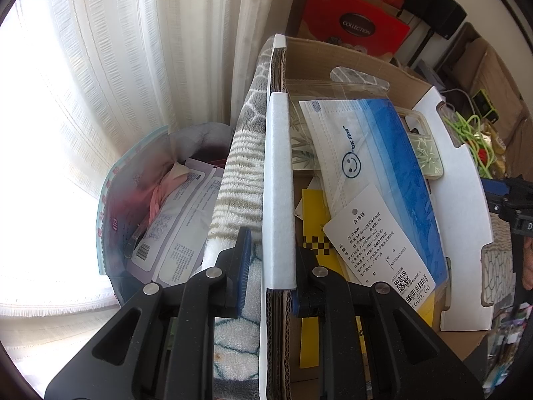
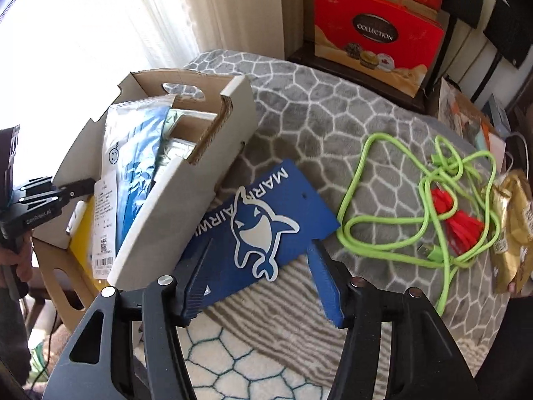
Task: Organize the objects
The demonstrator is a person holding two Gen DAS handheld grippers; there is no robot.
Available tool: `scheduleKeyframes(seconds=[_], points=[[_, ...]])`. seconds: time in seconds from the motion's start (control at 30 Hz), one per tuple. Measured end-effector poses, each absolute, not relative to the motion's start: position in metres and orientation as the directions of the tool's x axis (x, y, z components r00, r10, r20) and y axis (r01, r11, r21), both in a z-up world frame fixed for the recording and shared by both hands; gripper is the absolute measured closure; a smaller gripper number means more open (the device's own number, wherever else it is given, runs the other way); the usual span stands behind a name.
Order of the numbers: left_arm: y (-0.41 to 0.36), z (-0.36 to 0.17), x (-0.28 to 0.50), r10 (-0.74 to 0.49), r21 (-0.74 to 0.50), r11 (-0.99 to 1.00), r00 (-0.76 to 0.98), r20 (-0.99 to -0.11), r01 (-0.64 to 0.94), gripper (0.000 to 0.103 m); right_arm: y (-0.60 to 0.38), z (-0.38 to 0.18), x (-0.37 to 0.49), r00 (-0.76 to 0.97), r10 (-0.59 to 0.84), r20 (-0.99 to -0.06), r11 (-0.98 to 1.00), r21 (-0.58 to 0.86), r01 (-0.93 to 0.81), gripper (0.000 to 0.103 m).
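Observation:
A white-skinned cardboard box (image 1: 278,166) stands on a grey patterned blanket (image 2: 333,106). My left gripper (image 1: 278,243) is shut on the box's near side wall, one finger outside and one inside. In the box lie a blue-and-white mask pack (image 1: 383,153), a paper tag (image 1: 373,243), a yellow card (image 1: 316,220) and a phone case (image 1: 429,156). In the right wrist view the box (image 2: 186,200) is on the left. A blue card with a white whale (image 2: 266,220) leans by it. My right gripper (image 2: 260,246) straddles the card, open.
A green cable (image 2: 383,233) is tangled with a red tassel (image 2: 463,226) beside a gold packet (image 2: 513,226) on the right. A red gift box (image 2: 376,36) stands behind. A bag of packets (image 1: 166,216) sits left of the box by the curtain (image 1: 116,66).

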State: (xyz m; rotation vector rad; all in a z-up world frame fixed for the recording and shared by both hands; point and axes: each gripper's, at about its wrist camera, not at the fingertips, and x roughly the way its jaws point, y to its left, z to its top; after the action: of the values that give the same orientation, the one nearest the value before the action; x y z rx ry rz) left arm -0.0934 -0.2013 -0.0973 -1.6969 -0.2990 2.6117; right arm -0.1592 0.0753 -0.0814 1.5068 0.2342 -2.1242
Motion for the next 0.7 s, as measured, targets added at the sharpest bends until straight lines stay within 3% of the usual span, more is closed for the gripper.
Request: scheduleKeyframes(seconds=[0.2,0.47,0.6,0.7], points=[[-0.202,-0.098,-0.093,0.116,-0.168,-0.981,-0.412,-0.904,0.093,0.084,0.11,-0.098,-0.176,-0.191,-0.404,-0.895,-0.869,0.31,0.385,0.044],[-0.202,-0.099,-0.094,0.114,-0.166,-0.982,-0.412,-0.904,0.092,0.084,0.122,-0.106,-0.193,-0.178,-0.59,-0.787,-0.787,0.514,0.341,0.044],[-0.201,-0.099,-0.094,0.113,-0.164,-0.982,-0.412,-0.904,0.092,0.084,0.119,-0.111,-0.19,-0.119,-0.675,-0.728,-0.715,0.605,0.351,0.066],[-0.201,-0.098,-0.094,0.113,-0.165,-0.982,-0.413,-0.904,0.092,0.084,0.113,-0.114,-0.185,-0.114,-0.677,-0.727,-0.708,0.602,0.368,0.067]])
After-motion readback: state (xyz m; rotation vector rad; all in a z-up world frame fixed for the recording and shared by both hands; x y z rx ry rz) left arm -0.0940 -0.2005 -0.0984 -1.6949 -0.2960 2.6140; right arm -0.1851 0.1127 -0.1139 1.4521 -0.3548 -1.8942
